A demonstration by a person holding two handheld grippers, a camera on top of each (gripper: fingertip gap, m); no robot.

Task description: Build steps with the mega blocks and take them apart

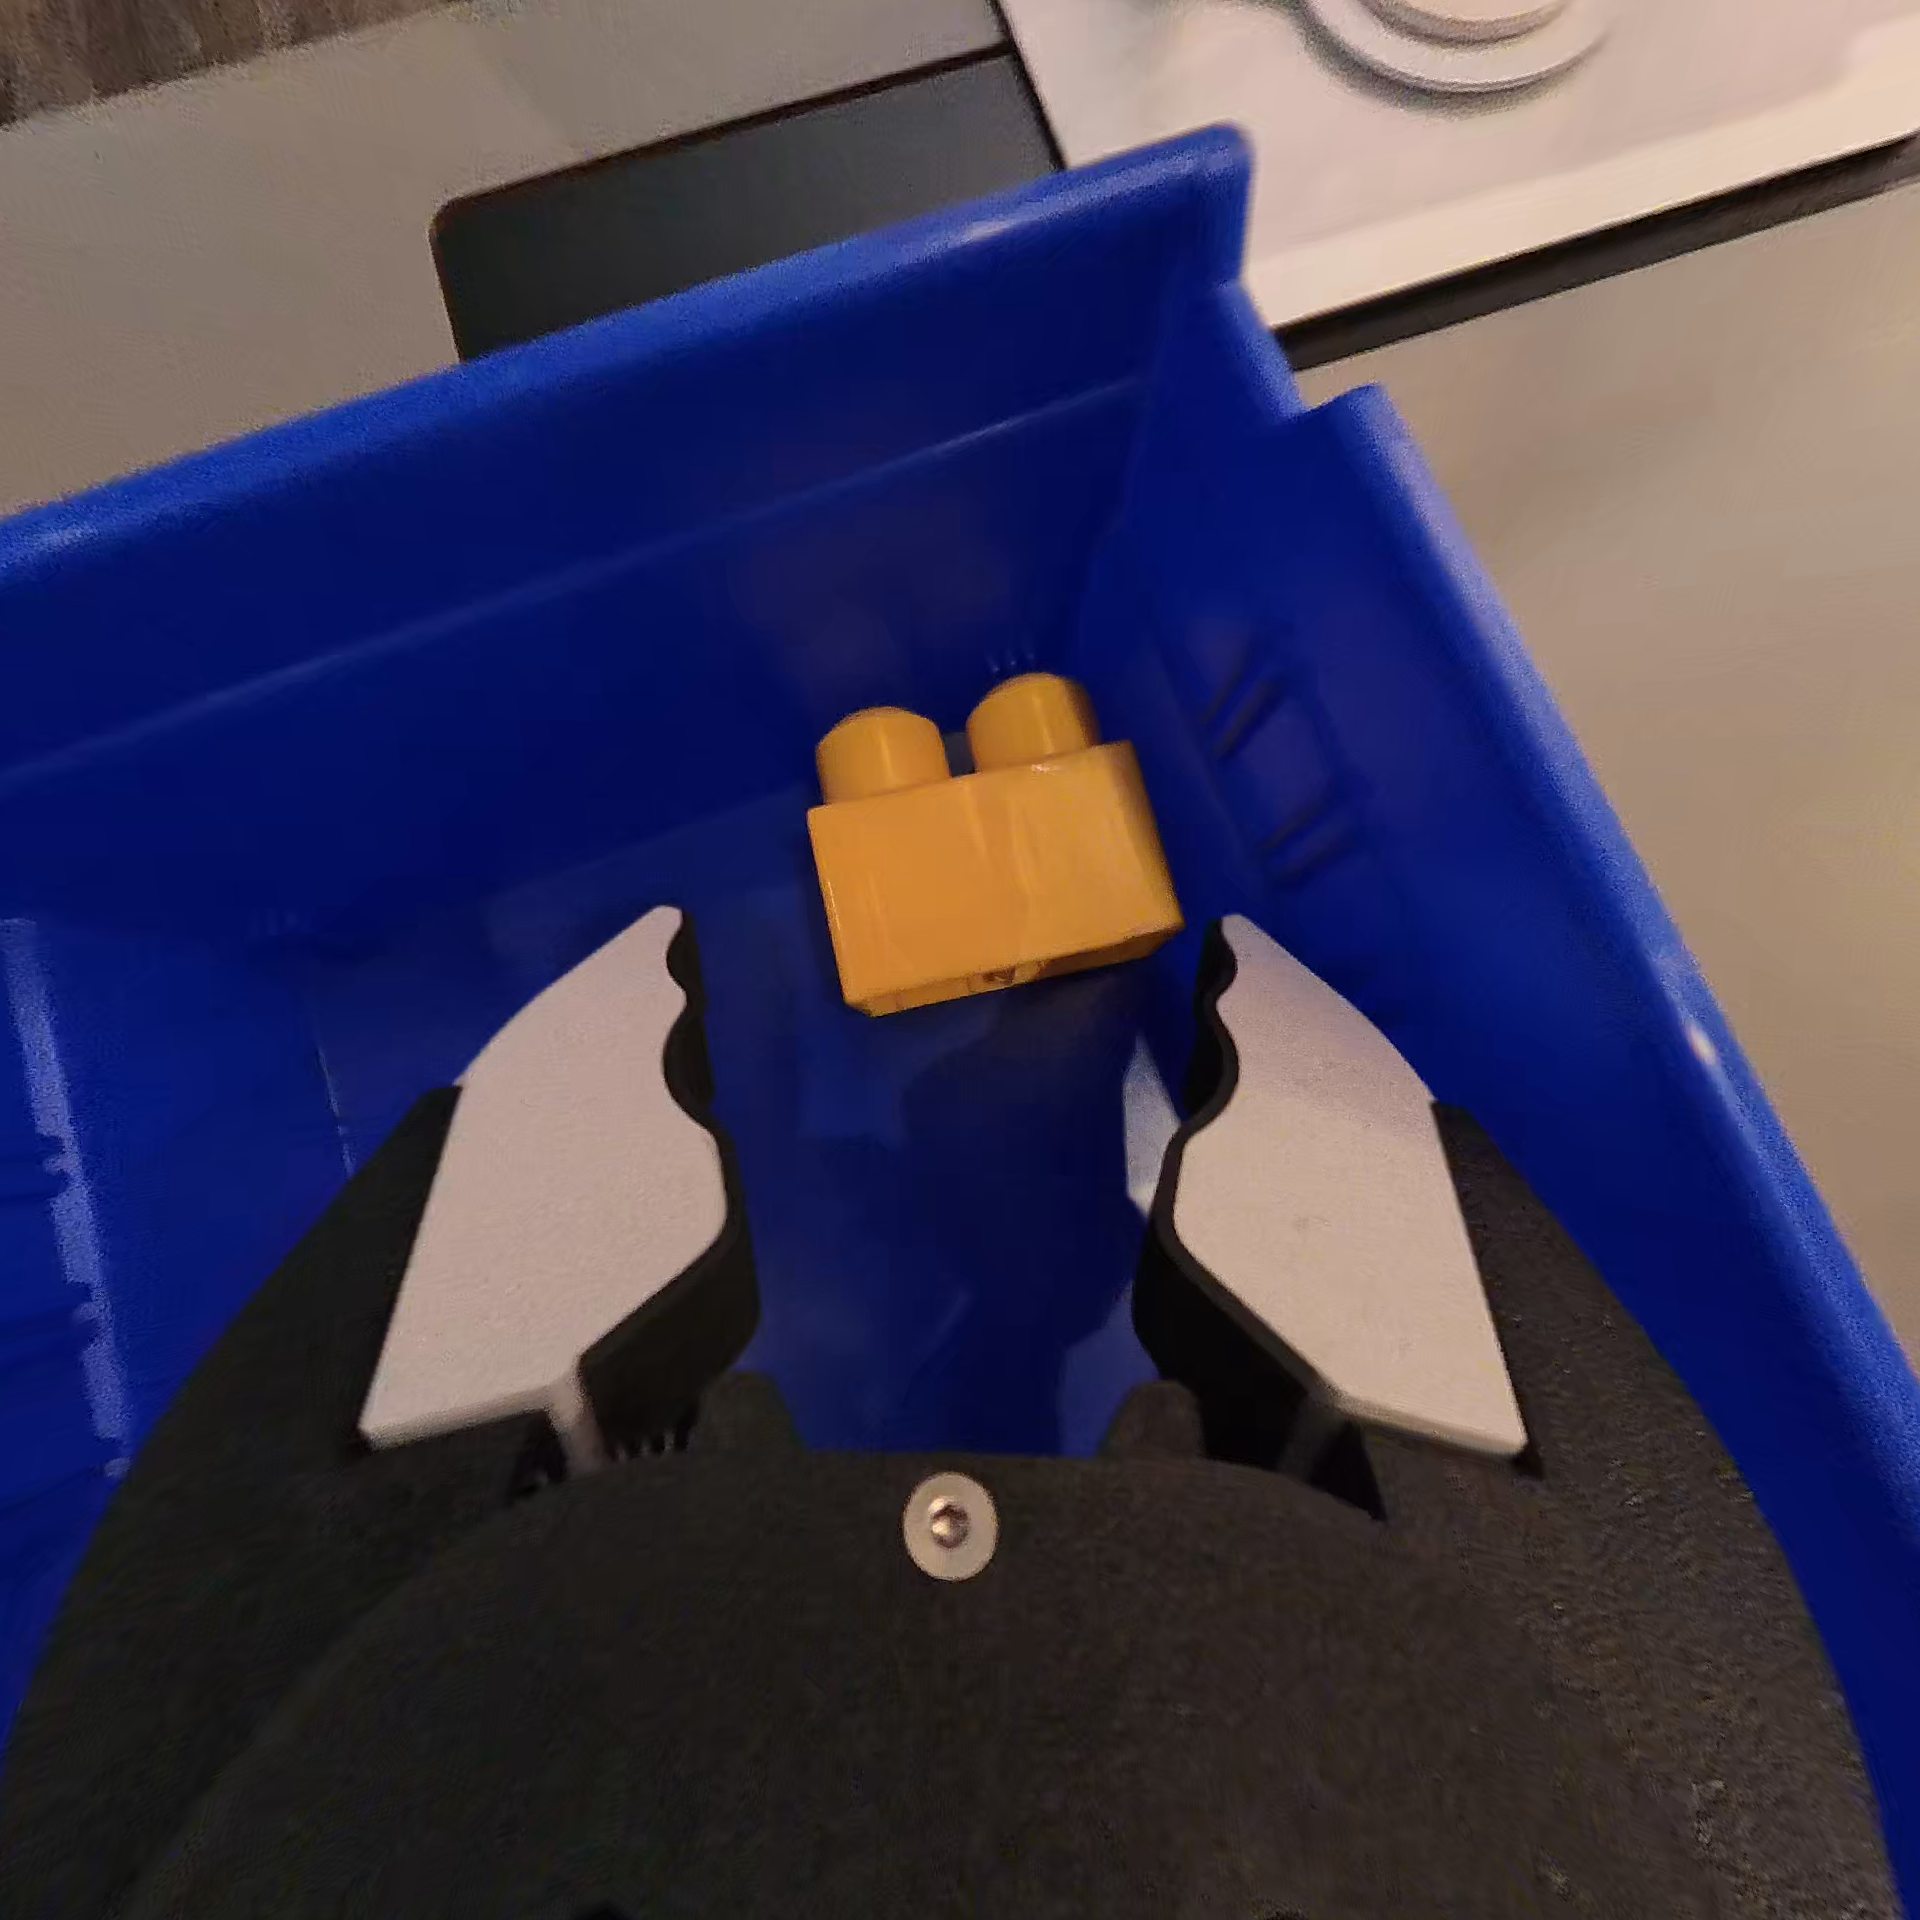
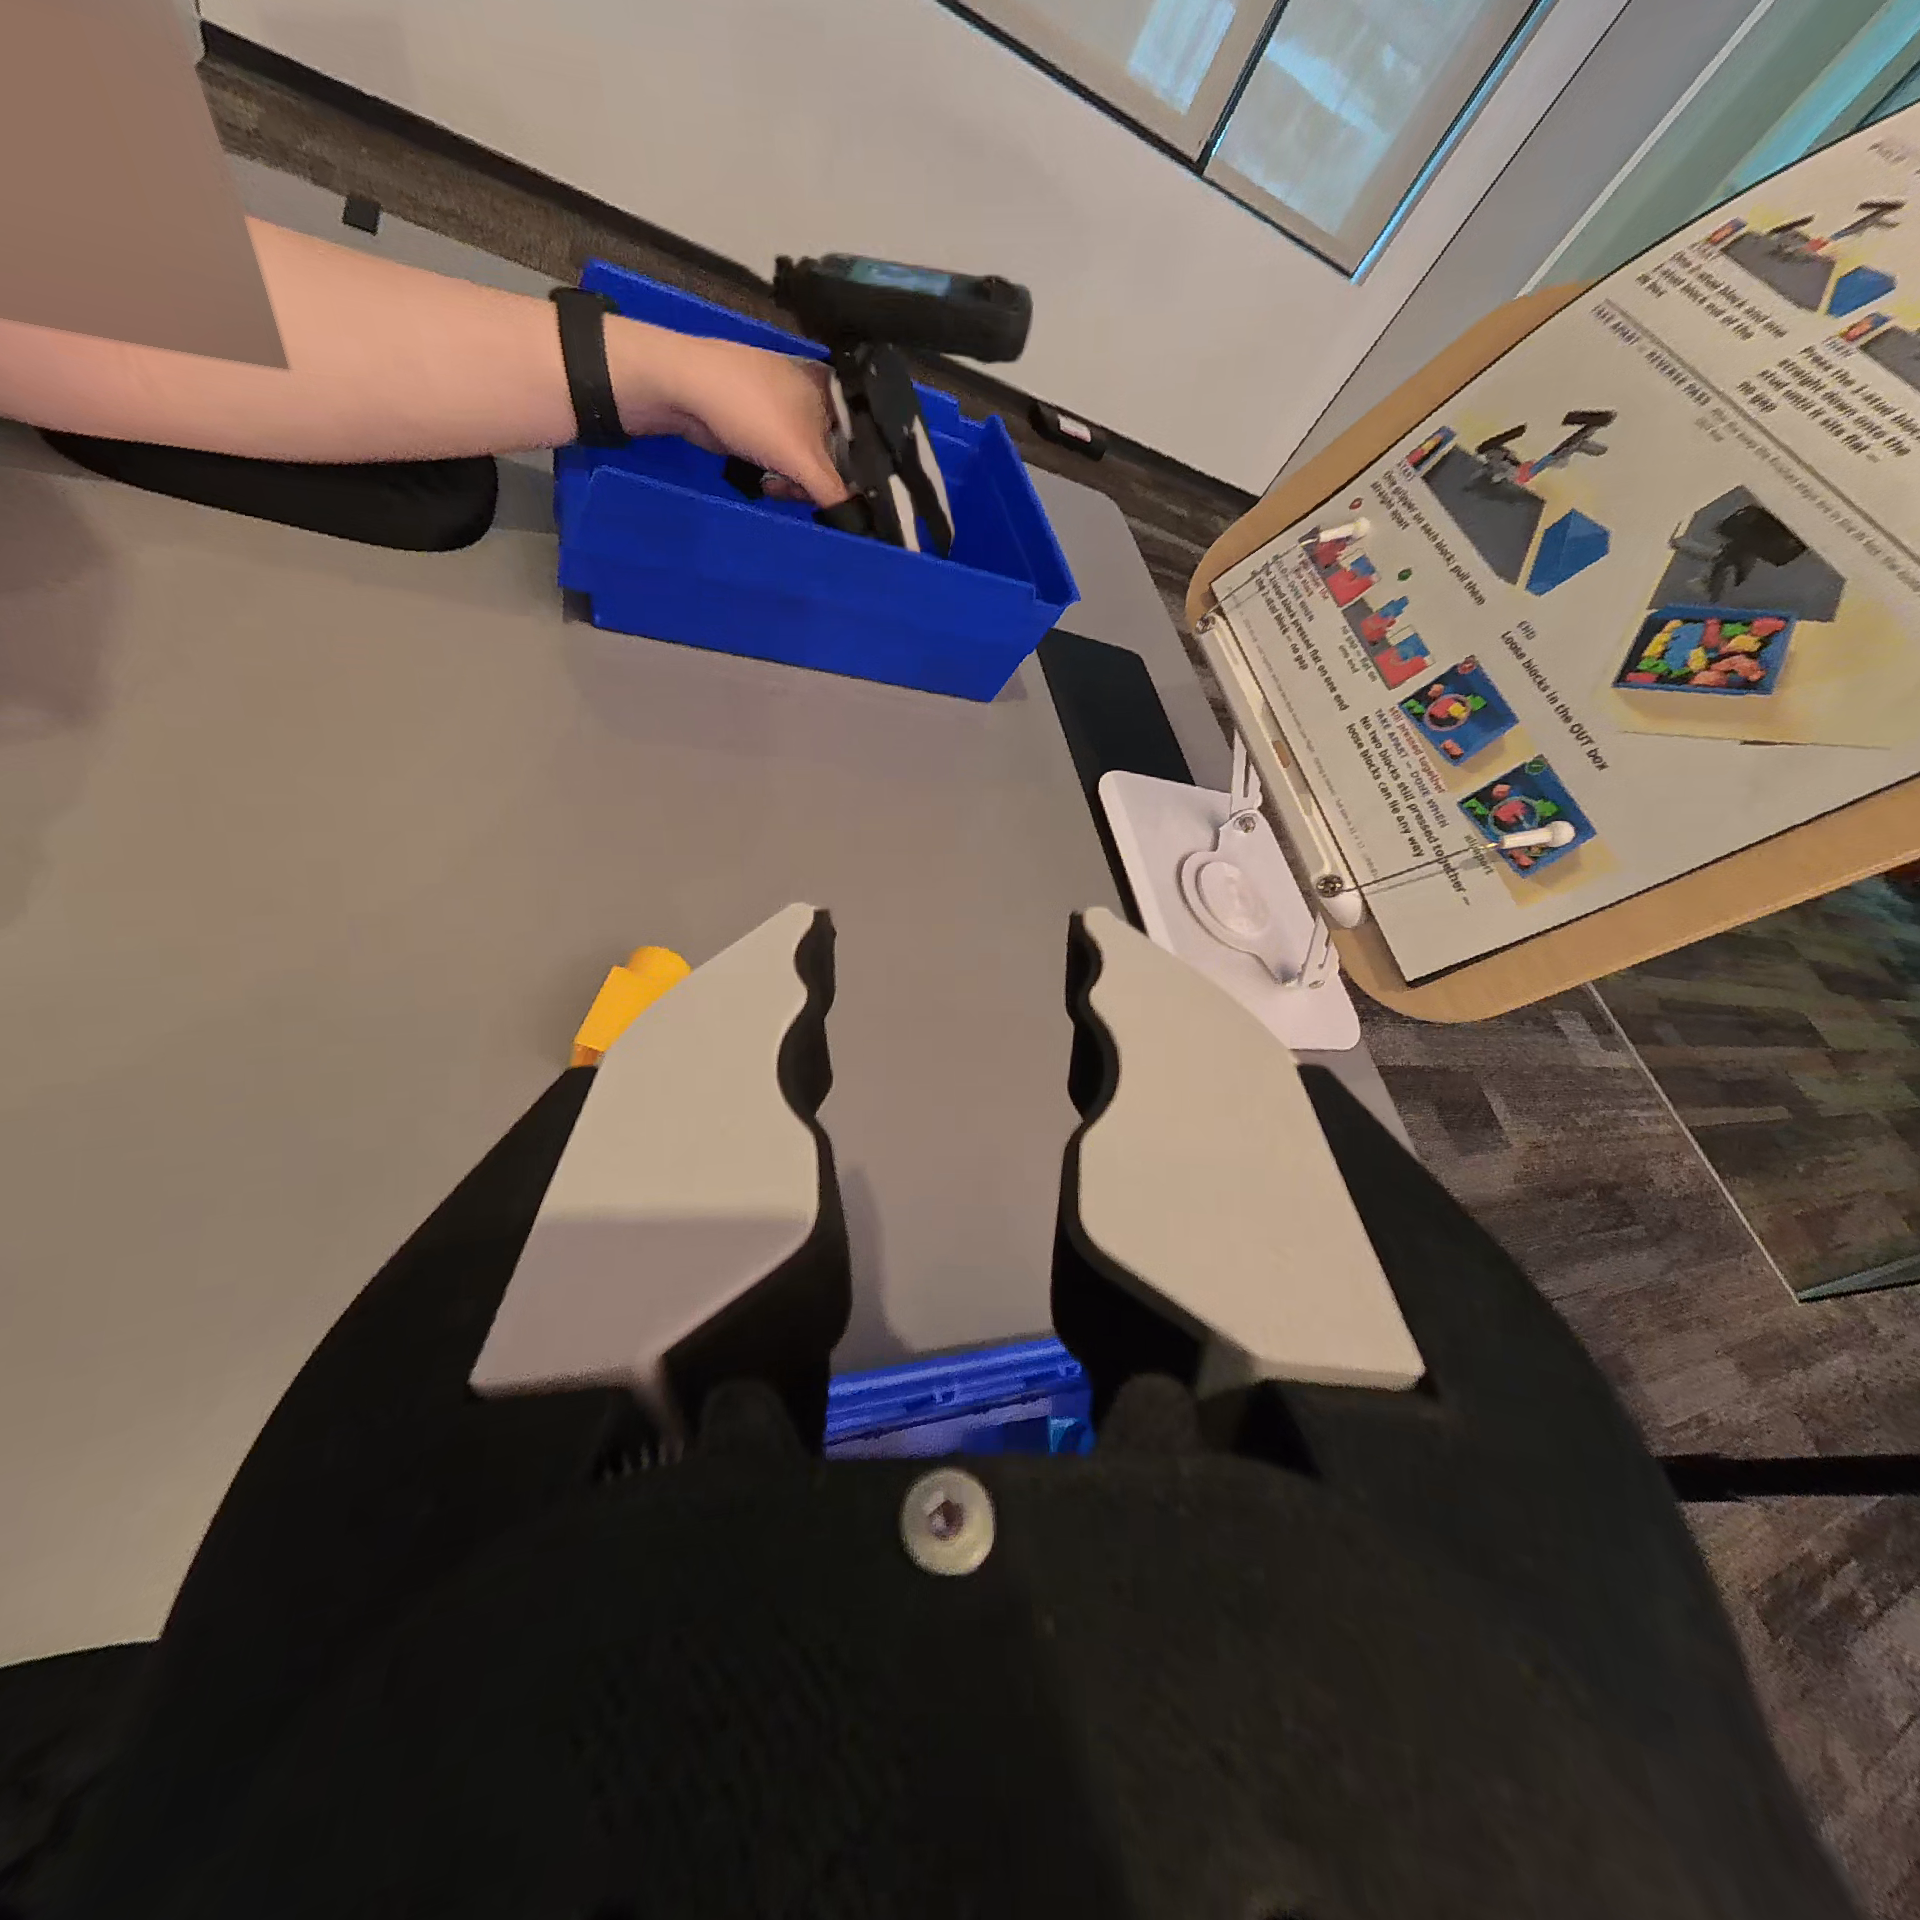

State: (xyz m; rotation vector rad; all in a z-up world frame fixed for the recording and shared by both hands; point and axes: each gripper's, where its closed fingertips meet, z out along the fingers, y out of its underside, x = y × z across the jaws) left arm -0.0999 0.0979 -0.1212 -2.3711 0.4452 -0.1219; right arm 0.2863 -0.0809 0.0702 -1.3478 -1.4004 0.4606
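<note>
Our left claw (image 1: 951,935) hangs spread wide inside the blue bin (image 1: 623,499), gripping nothing, its pale flat fingers (image 1: 582,1143) edged with wavy black rubber that looks meant to bite on smooth plastic. Just ahead of the tips lies the only piece we can see in there, a yellow mega block (image 1: 992,883), a short glossy brick with two rounded studs, resting on the bin floor close to the right-hand wall. We judge the claw is angled down into the bin so as to straddle this block across its flat sides; the nearby wall leaves the right finger little room. The bin itself is hard moulded plastic with ribbed corners and a stepped rim. Our right claw (image 2: 951,987) is likewise parted and empty, poised low above the grey matt table (image 2: 416,831), probably waiting to receive or steady a piece. A second yellow block (image 2: 629,997) peeps out from behind its left finger, lying on the table, mostly hidden. From this side we see a bare hand (image 2: 727,416) driving the left claw down in the bin, and a wood-edged instruction board (image 2: 1558,623) on a white stand to the right. Building seems barely begun
</note>
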